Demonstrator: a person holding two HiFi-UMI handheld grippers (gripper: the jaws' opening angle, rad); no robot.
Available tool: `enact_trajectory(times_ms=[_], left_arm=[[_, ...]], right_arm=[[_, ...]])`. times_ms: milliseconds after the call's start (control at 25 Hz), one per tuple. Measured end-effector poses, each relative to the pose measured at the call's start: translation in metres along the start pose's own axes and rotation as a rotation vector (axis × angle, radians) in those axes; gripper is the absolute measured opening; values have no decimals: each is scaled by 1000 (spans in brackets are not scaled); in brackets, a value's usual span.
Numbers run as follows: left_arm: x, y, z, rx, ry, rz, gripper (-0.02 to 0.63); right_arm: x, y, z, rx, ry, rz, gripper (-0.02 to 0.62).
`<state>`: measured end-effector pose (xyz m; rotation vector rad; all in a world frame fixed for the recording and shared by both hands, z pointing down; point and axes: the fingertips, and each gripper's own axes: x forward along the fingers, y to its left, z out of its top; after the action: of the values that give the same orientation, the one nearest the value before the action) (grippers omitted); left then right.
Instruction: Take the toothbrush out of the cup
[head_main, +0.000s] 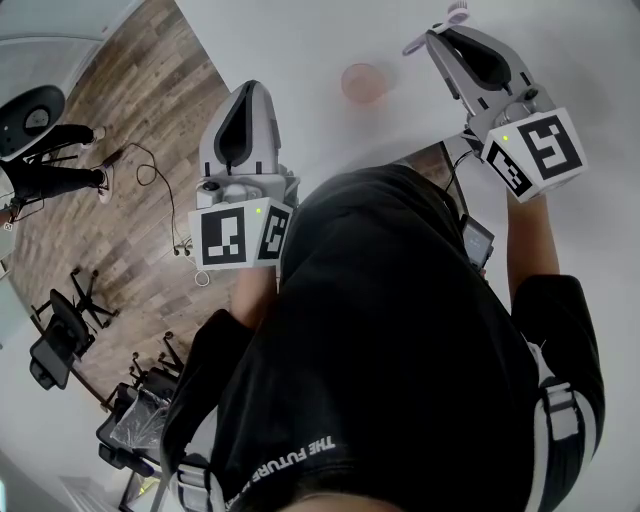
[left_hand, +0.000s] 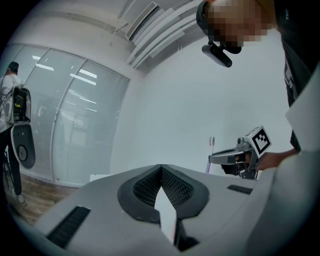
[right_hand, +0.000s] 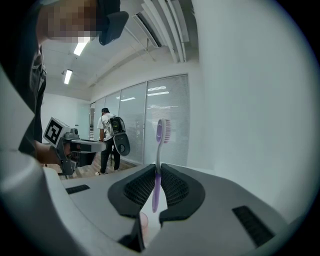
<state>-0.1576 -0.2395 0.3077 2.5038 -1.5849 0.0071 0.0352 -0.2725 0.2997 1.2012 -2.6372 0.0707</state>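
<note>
The toothbrush (right_hand: 160, 134) is clamped, handle partly hidden, by the right hand-held gripper (right_hand: 157, 169); the left hand-held gripper (left_hand: 161, 169) is closed, empty; the cup (head_main: 362, 82) is blurred.

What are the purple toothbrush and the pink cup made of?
The toothbrush looks like smooth plastic: it has a glossy lilac handle with bristles at the top. The cup seems to be see-through pink plastic, since the white table shows faintly through it, though it could be tinted glass.
</note>
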Motion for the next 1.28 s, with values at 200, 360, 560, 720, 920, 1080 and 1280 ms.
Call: enact_trajectory(times_ms=[200, 360, 560, 720, 920, 1080, 1280], left_arm=[[2, -6, 5, 2, 5, -3, 20], [4, -11, 7, 0, 11, -8, 20], [9, -10, 6, 6, 14, -15, 20], [9, -4, 5, 5, 16, -9, 20], [7, -4, 7, 6, 10, -8, 20], [2, -4, 6, 5, 11, -7, 20], [7, -3, 7, 4, 8, -6, 20]], right_arm=[[-6, -6, -7, 16, 4, -24, 48], [-9, -10, -15, 32, 16, -53, 48], [-8, -13, -25, 64, 21, -64, 48], [-4, -12, -26, 72, 21, -66, 48], [-1, -11, -24, 67, 15, -67, 48], [-3, -6, -22, 61, 14, -63, 48], [3, -6, -19, 50, 13, -50, 48]])
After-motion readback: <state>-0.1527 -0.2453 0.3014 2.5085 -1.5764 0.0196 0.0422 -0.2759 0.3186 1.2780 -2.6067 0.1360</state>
